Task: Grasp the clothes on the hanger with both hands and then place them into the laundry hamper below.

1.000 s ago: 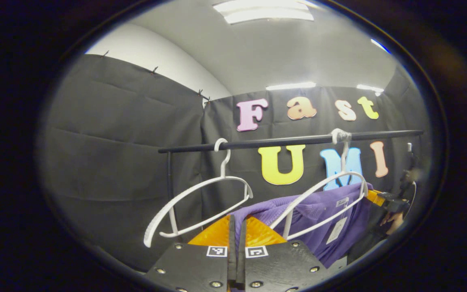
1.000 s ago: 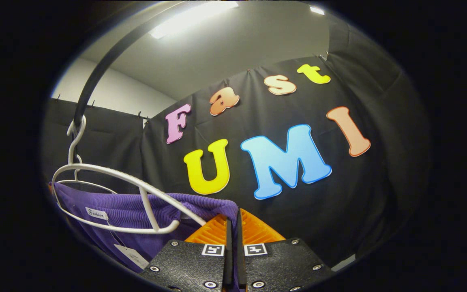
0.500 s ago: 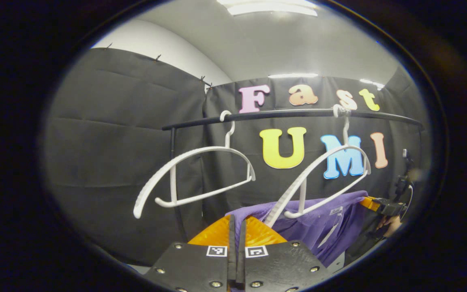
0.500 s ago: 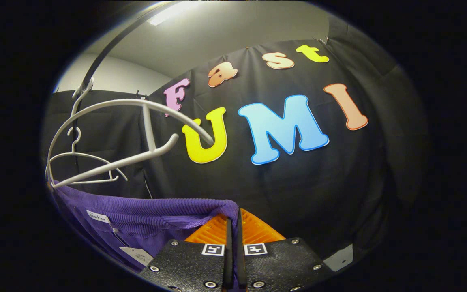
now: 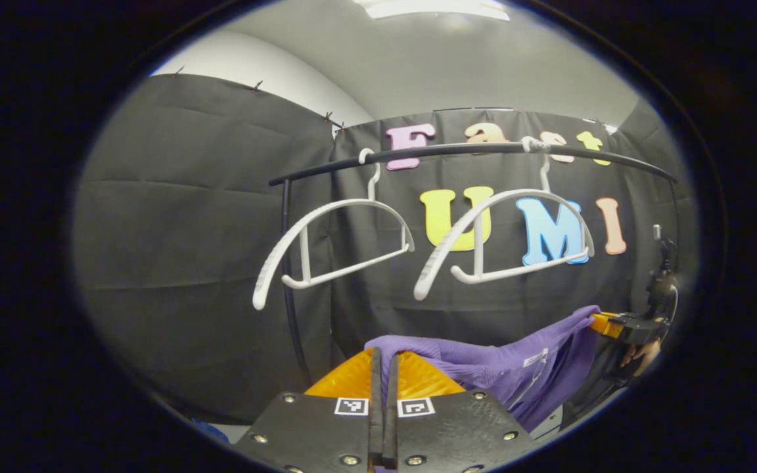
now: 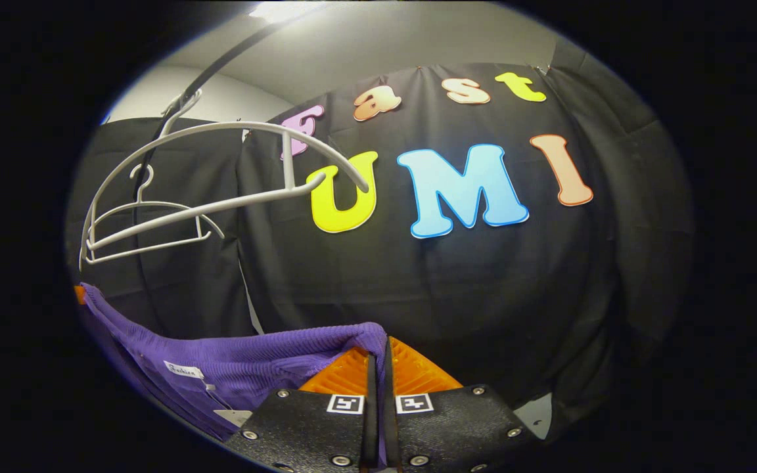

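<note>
A purple ribbed garment (image 5: pixel 503 364) stretches between both grippers, below the hangers and free of them. My left gripper (image 5: pixel 384 358) is shut on its near shoulder. At the right edge of the left gripper view the right gripper (image 5: pixel 605 323), held by a hand (image 5: pixel 638 355), pinches the far shoulder. In the right gripper view my right gripper (image 6: pixel 378 347) is shut on the purple garment (image 6: pixel 234 358), whose label and tag hang at the lower left. Two white hangers (image 5: pixel 332 240) (image 5: pixel 503 240) hang bare on the black rail (image 5: pixel 483 151).
The rail's black upright post (image 5: pixel 290 276) stands left of the hangers. The booth's black cloth wall (image 6: pixel 483 282) is close behind. In the right gripper view both white hangers (image 6: pixel 221 177) hang at the upper left. A bit of pale floor (image 6: pixel 536 414) shows low down.
Both grippers have lowered with the purple garment. It has slid off the right hanger, which has swung up bare. The rail and hangers now sit higher in both views.
</note>
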Demonstrator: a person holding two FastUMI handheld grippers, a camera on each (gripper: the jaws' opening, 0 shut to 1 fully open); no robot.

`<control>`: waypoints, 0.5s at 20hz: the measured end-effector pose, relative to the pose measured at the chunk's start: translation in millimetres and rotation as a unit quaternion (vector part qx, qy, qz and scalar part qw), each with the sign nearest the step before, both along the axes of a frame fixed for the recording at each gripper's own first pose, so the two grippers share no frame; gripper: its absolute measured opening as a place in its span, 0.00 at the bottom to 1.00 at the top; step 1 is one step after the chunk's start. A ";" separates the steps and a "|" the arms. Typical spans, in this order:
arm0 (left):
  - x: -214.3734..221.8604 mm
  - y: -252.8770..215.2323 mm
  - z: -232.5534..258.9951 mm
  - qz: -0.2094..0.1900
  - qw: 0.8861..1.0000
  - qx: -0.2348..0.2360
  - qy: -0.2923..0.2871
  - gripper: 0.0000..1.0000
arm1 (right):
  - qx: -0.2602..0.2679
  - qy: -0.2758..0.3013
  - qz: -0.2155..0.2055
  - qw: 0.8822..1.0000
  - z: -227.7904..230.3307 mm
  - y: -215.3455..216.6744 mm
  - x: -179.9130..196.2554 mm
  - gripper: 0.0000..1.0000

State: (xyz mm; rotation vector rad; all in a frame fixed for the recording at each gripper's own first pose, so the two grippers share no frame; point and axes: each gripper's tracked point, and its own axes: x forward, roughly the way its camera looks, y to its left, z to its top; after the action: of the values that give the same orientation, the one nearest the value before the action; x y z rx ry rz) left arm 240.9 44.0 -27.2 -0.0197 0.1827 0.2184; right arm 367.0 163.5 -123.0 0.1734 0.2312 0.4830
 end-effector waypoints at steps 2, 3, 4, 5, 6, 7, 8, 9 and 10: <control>-8.9 -3.9 -0.2 -0.008 1.000 -0.011 -0.004 0.01 | 0.000 0.000 -0.004 1.000 6.0 -4.8 -13.8 0.04; -12.0 -5.4 -0.3 -0.013 1.000 -0.016 -0.005 0.06 | 0.002 -0.001 -0.008 1.000 10.6 -8.7 -23.6 0.04; -17.7 -6.5 -0.6 -0.019 1.000 -0.022 -0.007 0.01 | 0.004 -0.002 -0.010 1.000 17.0 -11.1 -34.4 0.04; -20.3 -7.9 -1.0 -0.026 0.999 -0.029 -0.010 0.01 | 0.005 -0.006 -0.013 1.000 24.3 -13.6 -46.4 0.04; -24.8 -8.2 -3.1 -0.035 0.999 -0.034 -0.013 0.06 | 0.005 -0.012 -0.015 1.000 31.7 -15.9 -57.3 0.04; -30.5 -9.3 -1.0 -0.042 0.998 -0.036 -0.016 0.01 | 0.004 -0.017 -0.018 1.000 38.7 -16.9 -67.5 0.04; -33.6 -10.7 2.7 -0.051 0.998 -0.038 -0.020 0.01 | 0.002 -0.022 -0.020 1.000 46.0 -17.0 -78.5 0.04; -37.3 -13.2 7.6 -0.061 0.997 -0.040 -0.025 0.06 | 0.001 -0.027 -0.021 0.999 52.9 -15.9 -90.3 0.04; -39.6 -15.9 11.6 -0.069 0.996 -0.044 -0.031 0.06 | 0.000 -0.032 -0.020 0.999 59.9 -16.1 -101.2 0.04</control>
State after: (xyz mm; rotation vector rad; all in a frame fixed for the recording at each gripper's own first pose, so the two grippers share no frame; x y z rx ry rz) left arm 201.2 28.1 -15.6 -0.1001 0.1316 0.0710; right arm 265.7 147.5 -63.1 0.1612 0.1648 0.4470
